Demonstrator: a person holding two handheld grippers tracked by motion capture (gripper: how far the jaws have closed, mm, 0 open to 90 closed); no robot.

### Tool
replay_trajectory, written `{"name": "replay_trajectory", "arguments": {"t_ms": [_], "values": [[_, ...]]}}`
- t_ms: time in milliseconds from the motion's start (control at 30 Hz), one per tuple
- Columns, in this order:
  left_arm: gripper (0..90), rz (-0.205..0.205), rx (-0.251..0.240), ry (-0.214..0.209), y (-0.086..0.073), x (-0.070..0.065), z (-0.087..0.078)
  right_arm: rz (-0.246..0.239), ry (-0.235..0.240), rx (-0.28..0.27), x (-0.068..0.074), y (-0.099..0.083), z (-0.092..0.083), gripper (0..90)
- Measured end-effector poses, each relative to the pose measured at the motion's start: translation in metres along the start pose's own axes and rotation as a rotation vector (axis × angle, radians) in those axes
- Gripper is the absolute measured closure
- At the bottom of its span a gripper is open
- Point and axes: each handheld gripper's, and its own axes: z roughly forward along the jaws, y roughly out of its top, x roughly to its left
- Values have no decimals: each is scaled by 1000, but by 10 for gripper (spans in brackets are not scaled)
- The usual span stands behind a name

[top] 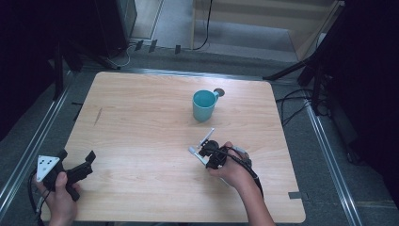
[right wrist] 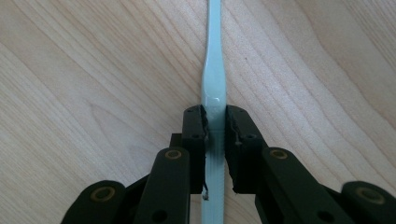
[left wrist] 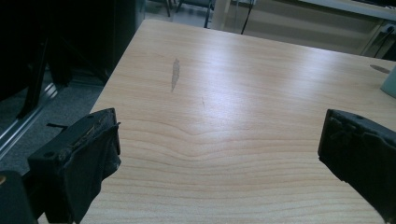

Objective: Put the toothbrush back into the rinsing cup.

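Note:
A pale, slender stick (right wrist: 214, 70) like a toothbrush handle lies along the wooden table (top: 141, 117), right of its middle. My right gripper (right wrist: 215, 114) is shut on it, both pads pressing its sides. In the high view the right gripper (top: 207, 149) sits low over the table, and the stick (top: 207, 136) pokes out beyond it towards a teal cup (top: 203, 106). The cup stands upright a short way behind. My left gripper (top: 77, 155) is held near the front left corner, open. In its own view the left gripper (left wrist: 219, 135) has bare wood between its wide jaws.
A small dark round hole (top: 219, 92) sits in the table just behind the cup. A grey scuff (left wrist: 175, 73) marks the left part of the tabletop. Dark stands and cables surround the table, and a grey tape strip (top: 294, 195) lies near the front right corner.

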Motion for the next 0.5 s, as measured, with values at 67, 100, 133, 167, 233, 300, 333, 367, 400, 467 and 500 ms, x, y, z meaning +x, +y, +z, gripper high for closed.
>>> {"name": "replay_trajectory", "arguments": {"t_ms": [67, 100, 133, 167, 233, 300, 333, 367, 400, 467, 500], "values": [[0, -1, 0, -1, 0, 0, 0, -10, -1, -5, 0, 0, 0, 793], [0, -3, 0, -1, 0, 0, 0, -10, 0, -5, 0, -1, 0, 794], [0, -1, -1, 0, 0, 0, 0, -18, -2, -7, 1, -1, 0, 795], [0, 2, 0, 0, 0, 0, 0, -27, 1, -8, 1, -1, 0, 795], [0, 3, 0, 2, 0, 0, 0, -37, -1, -32, 1, -2, -3, 794], [0, 2, 0, 1, 0, 0, 0, -30, 2, -84, -2, -2, -9, 794], [0, 3, 0, 2, 0, 0, 0, -28, -1, -109, -4, -3, -12, 795], [0, 4, 1, 2, 0, 0, 0, -25, -6, -131, -6, -3, -16, 794], [0, 4, 1, 2, 0, 0, 0, -25, -6, -131, -6, -3, -16, 794], [0, 5, 1, 2, 0, 0, 0, -2, -16, -177, -9, -4, -24, 794], [0, 5, 1, 2, 0, 0, 0, 16, -16, -239, -13, -6, -32, 794]]}}
